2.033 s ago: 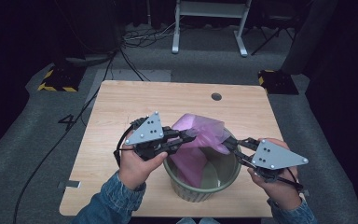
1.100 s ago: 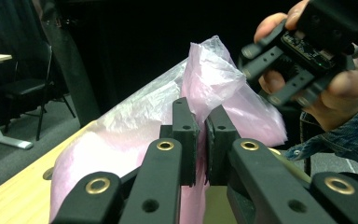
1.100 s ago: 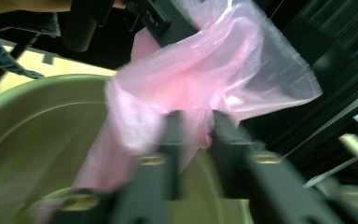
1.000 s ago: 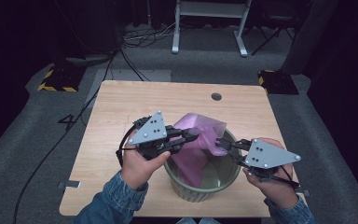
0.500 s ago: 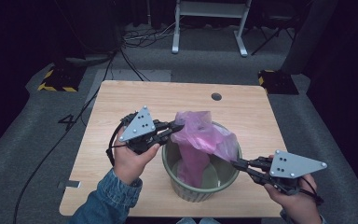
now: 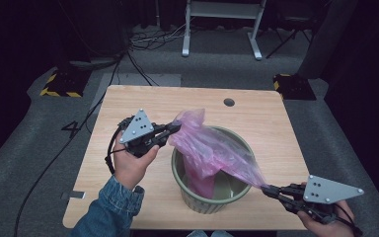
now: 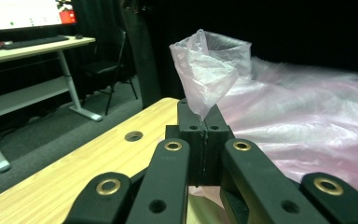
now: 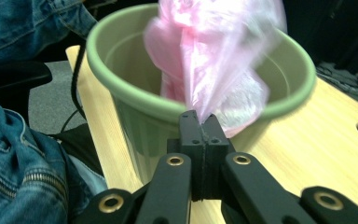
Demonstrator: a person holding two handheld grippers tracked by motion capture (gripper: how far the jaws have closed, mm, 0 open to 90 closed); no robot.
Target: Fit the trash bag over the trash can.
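Note:
A thin pink plastic bag (image 6: pixel 212 148) hangs partly inside a green bin (image 6: pixel 197 200) near the table's front edge. My left gripper (image 6: pixel 176 128) is shut on the bag's upper left edge, just left of the bin's rim. In the left gripper view the bag (image 7: pixel 209 70) rises pinched from the closed jaws of the left gripper (image 7: pixel 205 122). My right gripper (image 6: pixel 266 189) is shut on the bag's other edge, low at the bin's front right, stretching the film across the opening. In the right gripper view the bag (image 8: pixel 214 60) runs from the right gripper (image 8: pixel 200 123) up over the bin (image 8: pixel 135 121).
The wooden table (image 6: pixel 256 118) has a round cable hole (image 6: pixel 229 102) at its back right. A white desk frame (image 6: pixel 222 24) and cables lie on the floor beyond. Denim sleeves sit near the front edge.
My right gripper has pulled its bag edge down and to the front right, away from the bin. My left gripper has drawn its edge leftward. The bag is now stretched wide over the bin.

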